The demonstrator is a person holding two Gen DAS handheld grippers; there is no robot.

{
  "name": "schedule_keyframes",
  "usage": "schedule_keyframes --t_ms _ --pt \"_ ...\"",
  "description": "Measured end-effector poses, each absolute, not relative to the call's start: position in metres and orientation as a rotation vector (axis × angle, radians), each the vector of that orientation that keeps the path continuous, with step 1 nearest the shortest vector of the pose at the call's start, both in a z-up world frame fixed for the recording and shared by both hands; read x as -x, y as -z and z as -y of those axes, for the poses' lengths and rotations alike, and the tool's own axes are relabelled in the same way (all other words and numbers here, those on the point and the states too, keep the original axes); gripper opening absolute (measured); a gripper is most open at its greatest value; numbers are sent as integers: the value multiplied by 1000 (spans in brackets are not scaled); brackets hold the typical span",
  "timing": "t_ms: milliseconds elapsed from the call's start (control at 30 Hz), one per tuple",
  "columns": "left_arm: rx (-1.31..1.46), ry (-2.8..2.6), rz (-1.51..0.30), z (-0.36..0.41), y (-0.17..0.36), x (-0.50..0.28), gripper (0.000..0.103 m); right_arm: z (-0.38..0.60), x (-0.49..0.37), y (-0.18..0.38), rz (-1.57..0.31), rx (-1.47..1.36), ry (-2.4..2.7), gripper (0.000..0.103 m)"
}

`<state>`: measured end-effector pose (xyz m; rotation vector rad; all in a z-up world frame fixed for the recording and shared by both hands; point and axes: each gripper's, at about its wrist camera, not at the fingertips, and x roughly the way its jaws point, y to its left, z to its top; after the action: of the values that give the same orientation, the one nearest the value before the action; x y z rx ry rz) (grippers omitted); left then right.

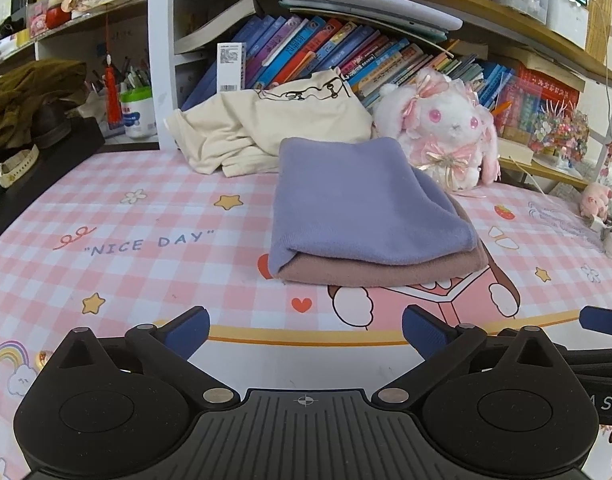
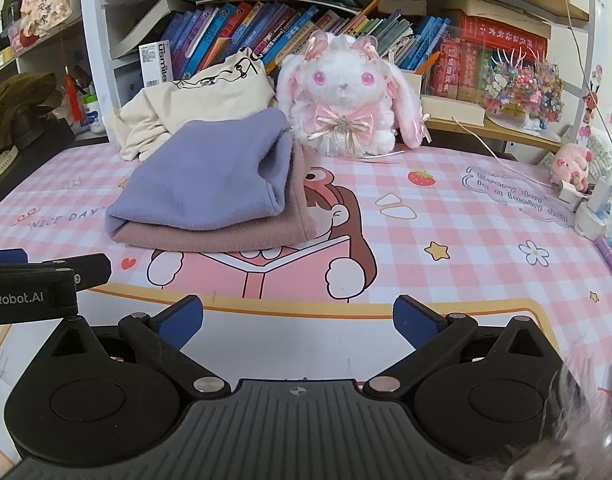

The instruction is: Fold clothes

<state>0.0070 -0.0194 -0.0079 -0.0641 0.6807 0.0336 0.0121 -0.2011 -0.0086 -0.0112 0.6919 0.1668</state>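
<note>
A folded lavender garment (image 1: 358,204) lies on top of a folded dusty-pink garment (image 1: 386,270) in the middle of the pink checked mat (image 1: 146,216). The stack also shows in the right wrist view, lavender (image 2: 210,184) over pink (image 2: 234,238). A crumpled cream garment (image 1: 266,128) lies behind the stack against the books; it also shows in the right wrist view (image 2: 178,108). My left gripper (image 1: 305,334) is open and empty, near the mat's front edge, short of the stack. My right gripper (image 2: 298,322) is open and empty, to the right of the left one.
A white and pink plush rabbit (image 2: 346,100) sits behind the stack at the right. Bookshelves (image 1: 346,52) run along the back. A dark olive cloth (image 1: 26,96) lies on a ledge at the left. A charger and cables (image 2: 586,200) and a small pink toy (image 2: 570,162) are at the right edge.
</note>
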Motion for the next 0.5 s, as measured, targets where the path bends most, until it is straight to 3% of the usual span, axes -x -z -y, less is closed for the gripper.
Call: schedule_keyframes --t_ms 500 --pt "73 -32 -699 18 11 -7 103 200 -12 10 -704 12 -159 103"
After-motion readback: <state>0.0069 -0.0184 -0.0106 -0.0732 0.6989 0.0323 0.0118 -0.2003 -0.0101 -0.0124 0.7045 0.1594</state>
